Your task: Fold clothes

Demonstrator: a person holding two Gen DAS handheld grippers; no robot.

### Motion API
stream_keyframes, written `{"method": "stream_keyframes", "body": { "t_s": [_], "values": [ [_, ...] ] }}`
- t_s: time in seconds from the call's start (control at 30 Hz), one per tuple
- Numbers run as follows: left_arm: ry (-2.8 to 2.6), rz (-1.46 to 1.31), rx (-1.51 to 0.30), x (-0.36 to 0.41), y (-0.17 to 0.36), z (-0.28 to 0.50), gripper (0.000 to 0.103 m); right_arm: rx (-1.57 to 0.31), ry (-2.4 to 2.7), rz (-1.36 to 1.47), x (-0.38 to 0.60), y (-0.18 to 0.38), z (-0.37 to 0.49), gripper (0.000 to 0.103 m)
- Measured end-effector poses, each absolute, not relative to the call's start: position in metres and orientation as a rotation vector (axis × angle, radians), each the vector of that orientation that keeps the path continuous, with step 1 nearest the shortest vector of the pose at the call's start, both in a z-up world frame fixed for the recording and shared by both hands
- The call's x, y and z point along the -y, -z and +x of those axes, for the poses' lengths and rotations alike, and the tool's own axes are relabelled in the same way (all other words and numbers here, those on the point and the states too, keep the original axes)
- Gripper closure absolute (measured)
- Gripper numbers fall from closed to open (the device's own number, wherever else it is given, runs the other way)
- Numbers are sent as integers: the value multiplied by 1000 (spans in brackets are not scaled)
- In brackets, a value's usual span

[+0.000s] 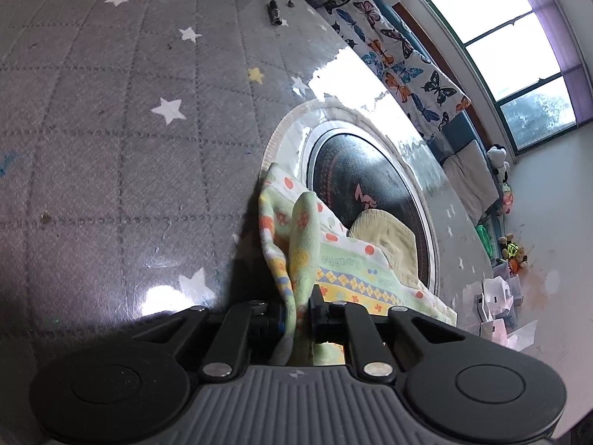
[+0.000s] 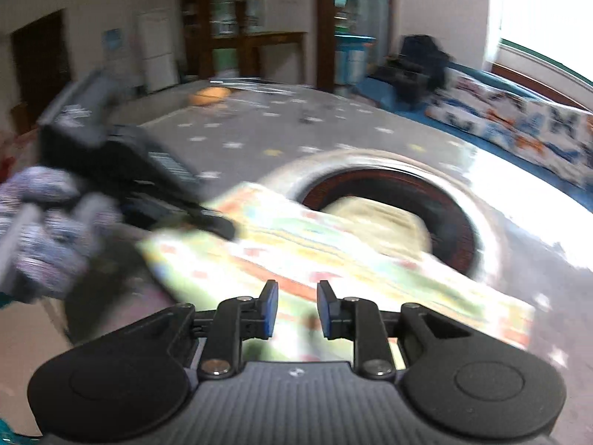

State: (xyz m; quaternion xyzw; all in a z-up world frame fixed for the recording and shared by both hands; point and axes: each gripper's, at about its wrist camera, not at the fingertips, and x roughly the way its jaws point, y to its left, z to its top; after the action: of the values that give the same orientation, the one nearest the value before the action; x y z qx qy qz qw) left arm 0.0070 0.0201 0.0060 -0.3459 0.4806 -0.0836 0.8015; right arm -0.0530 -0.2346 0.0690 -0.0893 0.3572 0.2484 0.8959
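Note:
A patterned green, yellow and white garment (image 1: 333,256) lies on a grey star-print table (image 1: 111,129), partly over a round black dish (image 1: 363,193). A ribbed pale yellow cloth (image 1: 385,233) lies in the dish. My left gripper (image 1: 302,307) is shut on a bunched edge of the patterned garment. In the blurred right wrist view the garment (image 2: 315,252) spreads flat just beyond my right gripper (image 2: 296,307), which is open and empty above its near edge. The left gripper (image 2: 178,193) with a gloved hand (image 2: 44,218) shows at the left, on the garment's far corner.
A black pen (image 1: 273,7) lies far back on the table. A butterfly-print cloth (image 1: 400,59) hangs past the table's far edge, below a window (image 1: 519,48). Soft toys and boxes (image 1: 507,252) sit on the floor. An orange object (image 2: 209,95) lies at the table's far end.

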Motion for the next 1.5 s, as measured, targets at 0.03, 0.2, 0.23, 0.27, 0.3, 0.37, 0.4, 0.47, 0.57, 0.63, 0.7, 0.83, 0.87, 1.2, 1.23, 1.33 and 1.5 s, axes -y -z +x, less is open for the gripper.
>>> {"method": "stream_keyframes", "body": {
  "t_s": [0.03,0.2,0.23,0.27,0.3,0.37,0.4,0.47,0.57,0.63,0.7,0.83,0.87,1.2,1.23,1.33,1.5],
  "values": [
    [179,-738,-1030,-20,-6,7,91,-746,-478,-169,247,-67,-49,77],
    [182,-705,-1029,-16,-7,9,91,-764,-291,-103,298,-58,-33,66],
    [182,-698,-1029,-16,-8,9,91,-768,-257,-80,308,-55,-29,65],
    [182,-692,-1029,-15,-8,9,91,-774,-229,-52,318,-53,-25,64],
    [182,-686,-1029,-14,-8,9,91,-777,-202,-24,327,-50,-23,64],
    [181,-677,-1028,-13,-9,10,91,-780,-159,13,342,-44,-18,62],
    [181,-673,-1028,-13,-9,10,91,-781,-142,26,349,-41,-15,62],
    [180,-669,-1028,-12,-9,10,91,-788,-120,47,360,-37,-13,58],
    [180,-658,-1027,-11,-9,10,91,-803,-115,103,369,-30,-10,57],
    [179,-653,-1028,-11,-9,11,91,-805,-116,133,372,-27,-9,57],
    [179,-648,-1028,-11,-9,11,91,-800,-117,133,368,-27,-9,56],
    [175,-633,-1026,-8,-10,12,91,-800,-140,140,360,-27,-9,65],
    [174,-629,-1026,-8,-10,13,91,-800,-144,144,358,-28,-9,75],
    [210,-565,-993,7,-34,9,92,-687,-156,194,367,-54,-42,95],
    [222,-560,-987,10,-38,9,92,-675,-148,193,370,-58,-47,95],
    [272,-533,-978,29,-50,9,92,-640,-125,191,379,-70,-62,96],
    [359,-483,-976,74,-64,11,92,-586,-79,189,397,-88,-87,96]
  ]
}}
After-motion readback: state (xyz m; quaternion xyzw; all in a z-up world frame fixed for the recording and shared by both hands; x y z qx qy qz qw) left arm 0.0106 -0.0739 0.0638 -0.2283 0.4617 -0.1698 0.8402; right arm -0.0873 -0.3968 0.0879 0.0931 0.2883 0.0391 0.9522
